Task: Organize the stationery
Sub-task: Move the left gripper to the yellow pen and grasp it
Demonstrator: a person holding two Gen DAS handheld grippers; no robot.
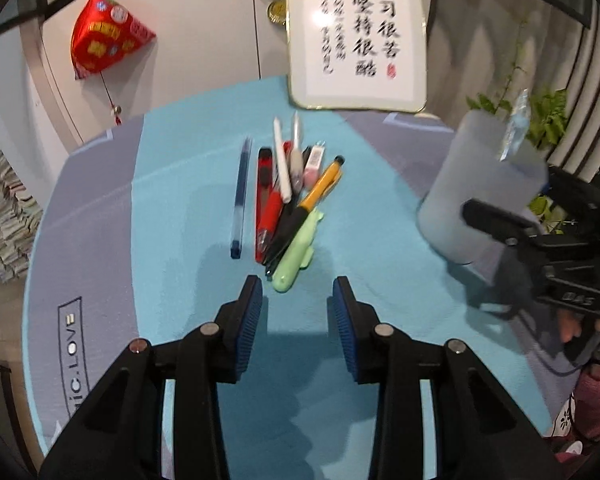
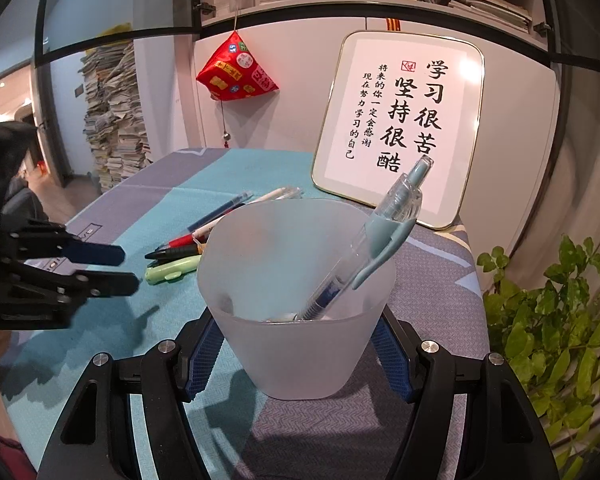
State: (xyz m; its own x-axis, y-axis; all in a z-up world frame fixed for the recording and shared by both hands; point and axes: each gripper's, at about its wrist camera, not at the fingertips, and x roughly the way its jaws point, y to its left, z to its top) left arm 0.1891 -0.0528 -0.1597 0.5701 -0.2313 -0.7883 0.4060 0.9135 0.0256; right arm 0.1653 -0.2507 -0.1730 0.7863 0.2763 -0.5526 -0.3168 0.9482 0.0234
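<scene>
A frosted cup (image 2: 300,300) is clasped between the blue pads of the right gripper (image 2: 300,356), and a clear blue pen (image 2: 364,248) is seen leaning inside it. The jaws of the left gripper (image 1: 298,308) are held apart over the teal tablecloth (image 1: 172,200) with nothing between them, just short of a green pen (image 1: 296,252) at the near end of the pen pile (image 1: 288,192).

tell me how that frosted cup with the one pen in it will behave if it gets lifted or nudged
The frosted cup looks like thin plastic, so probably light and a bit flexible under the right gripper clamped on its sides. Its base is narrower than its rim, and the pen leans far past the rim, so a nudge may tip it. The smooth wall could slip.
</scene>
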